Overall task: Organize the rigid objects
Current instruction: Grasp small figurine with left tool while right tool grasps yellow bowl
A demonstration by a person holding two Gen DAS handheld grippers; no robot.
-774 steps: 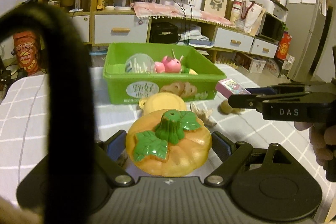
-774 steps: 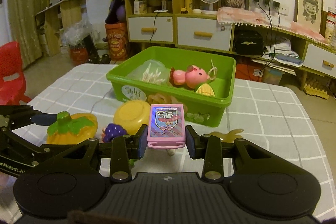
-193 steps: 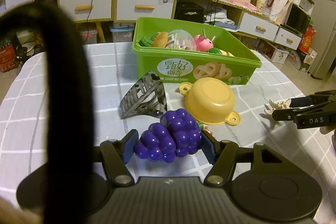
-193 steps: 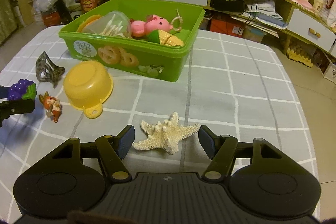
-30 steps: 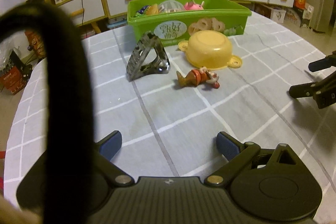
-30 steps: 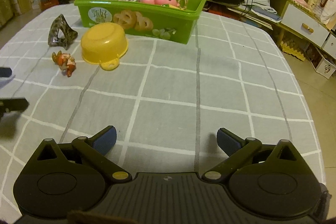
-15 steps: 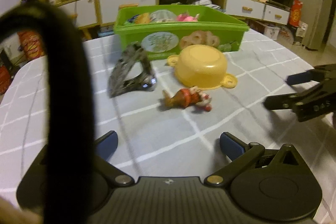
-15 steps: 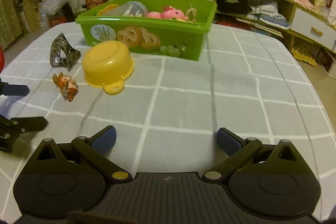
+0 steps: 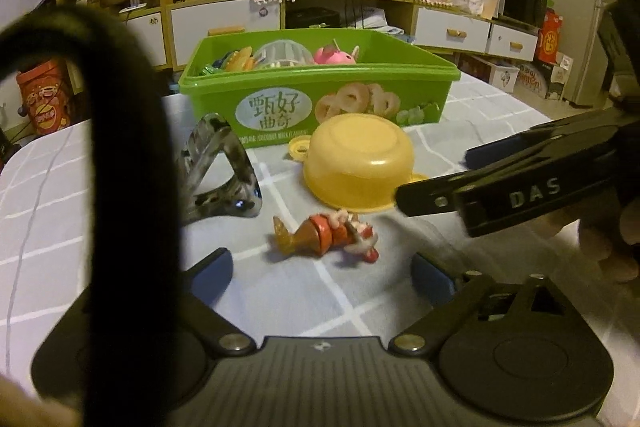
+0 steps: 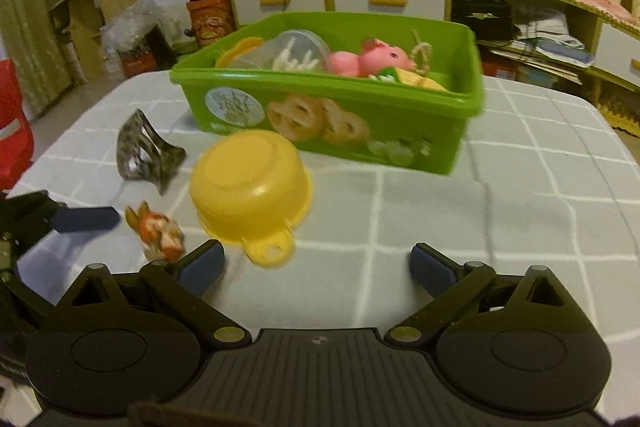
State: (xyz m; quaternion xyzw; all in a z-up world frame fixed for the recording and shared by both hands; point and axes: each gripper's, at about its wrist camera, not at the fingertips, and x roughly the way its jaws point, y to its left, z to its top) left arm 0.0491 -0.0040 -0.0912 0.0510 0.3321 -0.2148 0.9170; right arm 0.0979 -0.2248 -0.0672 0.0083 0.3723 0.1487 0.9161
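Toys lie scattered on the checked counter (image 9: 360, 291) in front of a green bin (image 9: 320, 99). In the left wrist view, a small orange figurine (image 9: 326, 237) lies on its side at centre frame, just ahead of the left tool (image 9: 322, 269), whose blue pads (image 9: 214, 265) are spread wide with nothing between them. Behind the figurine, an upturned yellow bowl (image 9: 360, 167) sits right of centre, near the bin's front wall, and a dark mottled clip (image 9: 218, 173) stands to its left. The right tool (image 9: 436, 179) reaches in from the right edge of that frame, its dark fingers marked "DAS" ending beside the bowl's rim; whether they touch it cannot be told.

In the right wrist view, slightly blurred, the right tool (image 10: 316, 263) is also spread wide and empty at the bottom of the frame. The bowl (image 10: 248, 183) sits left of centre, its small handle pointing toward the camera, between the pads but ahead of them. The figurine (image 10: 158, 231) lies at lower left, just beside the left pad (image 10: 202, 265), and the clip (image 10: 146, 151) stands further up the left side. The left tool (image 10: 84, 219) enters from the left edge near the figurine. The bin (image 10: 332, 115) fills the upper middle, holding a pink pig (image 10: 368, 61), a clear tub (image 10: 292, 51) and other pieces.
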